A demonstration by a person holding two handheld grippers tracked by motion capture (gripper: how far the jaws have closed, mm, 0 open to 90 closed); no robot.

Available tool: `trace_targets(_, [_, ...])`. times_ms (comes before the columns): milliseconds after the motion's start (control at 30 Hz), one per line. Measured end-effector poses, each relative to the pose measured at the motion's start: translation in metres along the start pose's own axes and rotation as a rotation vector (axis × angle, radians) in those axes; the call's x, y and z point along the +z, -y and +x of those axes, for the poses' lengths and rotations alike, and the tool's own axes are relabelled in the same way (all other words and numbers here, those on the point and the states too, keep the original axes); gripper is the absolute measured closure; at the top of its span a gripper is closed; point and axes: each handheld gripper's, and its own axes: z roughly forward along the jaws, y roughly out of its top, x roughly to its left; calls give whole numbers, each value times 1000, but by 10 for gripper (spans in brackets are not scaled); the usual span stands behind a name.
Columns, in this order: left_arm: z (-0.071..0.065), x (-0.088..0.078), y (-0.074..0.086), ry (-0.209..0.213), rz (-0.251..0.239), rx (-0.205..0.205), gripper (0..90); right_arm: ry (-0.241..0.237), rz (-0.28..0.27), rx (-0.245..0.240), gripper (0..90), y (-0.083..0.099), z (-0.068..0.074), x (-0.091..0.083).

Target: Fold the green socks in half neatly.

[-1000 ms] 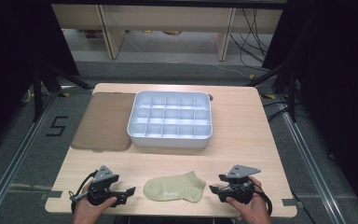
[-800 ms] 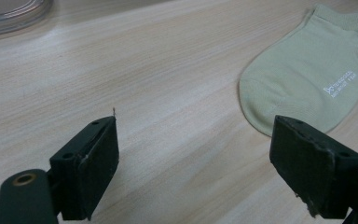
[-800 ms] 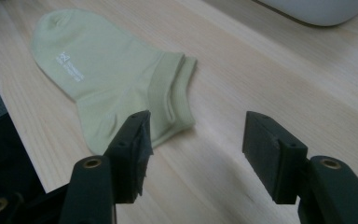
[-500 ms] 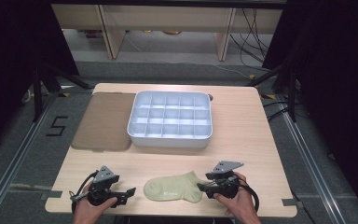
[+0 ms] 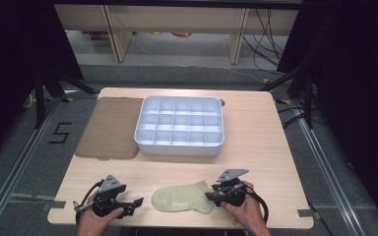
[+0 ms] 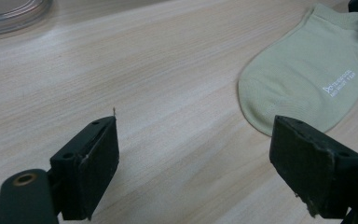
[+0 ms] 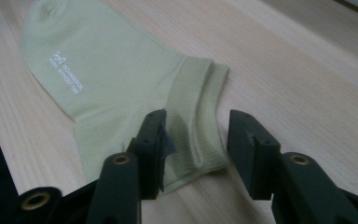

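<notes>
The sock's [image 6: 307, 79] cuff is cut off by the left gripper view's edge; its printed lettering is too small to be read.

"5" on floor [image 5: 59, 132]

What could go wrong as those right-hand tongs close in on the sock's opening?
The right tongs straddle the sock's ribbed cuff and have just been closing, with no squeeze visible yet. They might pinch only the top layer, or push the cuff flat across the table and miss it. The left tongs stand wide open, clear of the toe, so nothing pins the sock.
</notes>
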Motion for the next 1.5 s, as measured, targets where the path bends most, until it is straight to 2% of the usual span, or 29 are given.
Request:
trace_targets(33, [0,0,0,7,5,1,152,-6,-9,-16,652,0,-1,2])
trace_targets(67, [0,0,0,6,2,-1,152,-6,-9,-16,652,0,-1,2])
trace_targets(133, [0,0,0,-2,1,-5,152,-14,-19,16,726,0,-2,3])
trace_targets(200, [0,0,0,7,0,-1,152,-18,-37,-12,776,0,-1,1])
trace_targets(233, [0,0,0,6,0,-4,152,-39,-31,-52,797,-1,0,-4])
trace_targets(300, [0,-1,-1,6,8,-7,152,-43,-39,-58,800,-1,0,-4])
trace_targets(400, [0,-1,0,9,2,2,152,-66,-21,-105,809,-1,3,-12])
trace_targets(567, [0,-2,0,8,5,4,152,-91,-3,-134,814,2,4,-22])
trace_targets(600, [0,-2,0,10,3,5,152,-98,-10,-120,814,3,5,-24])
trace_targets(633, [0,-2,0,10,2,4,152,-105,6,-135,815,4,3,-27])
trace_targets(700, [-1,-1,0,2,-3,1,152,-100,11,-134,815,6,1,-30])
trace_targets(733, [0,-1,0,11,3,4,152,-108,10,-147,815,6,-1,-31])
trace_targets(767, [-1,-1,0,9,2,-1,152,-98,25,-139,815,8,-3,-34])
trace_targets(800, [-1,-1,0,15,8,12,152,-94,13,-135,815,9,-5,-34])
trace_targets(833, [-1,-1,0,14,12,17,152,-98,32,-128,815,10,-8,-36])
trace_targets(867, [-4,0,-1,17,10,3,152,-90,26,-113,814,11,-11,-36])
trace_targets(900, [-5,1,-1,19,13,8,152,-84,29,-112,814,12,-14,-36])
trace_targets(967, [-8,2,-1,42,17,27,152,-91,34,-94,814,14,-20,-36])
trace_targets(1000, [-12,3,-2,61,15,27,152,-91,42,-97,813,15,-28,-37])
trace_targets(1067, [-15,5,-4,72,10,26,152,-93,31,-87,813,15,-29,-36])
trace_targets(1100, [-19,6,-4,79,-4,10,152,-91,46,-95,812,15,-32,-37])
trace_targets(1133, [-21,7,-6,97,6,26,152,-86,43,-98,811,16,-33,-36])
trace_targets(1167, [-24,8,-7,106,14,21,152,-89,44,-104,811,16,-35,-37])
trace_targets(1233, [-31,11,-10,129,1,24,152,-77,50,-104,808,16,-36,-35])
trace_targets(1333, [-38,15,-14,141,10,26,155,-70,53,-103,804,17,-36,-34])
trace_targets(1367, [-40,18,-16,152,18,20,157,-74,54,-91,803,17,-34,-34])
trace_targets(1433, [-45,23,-19,161,14,15,168,-73,36,-124,802,17,-36,-32])
trace_targets(1500, [-48,27,-22,169,20,20,194,-81,56,-87,800,17,-33,-34])
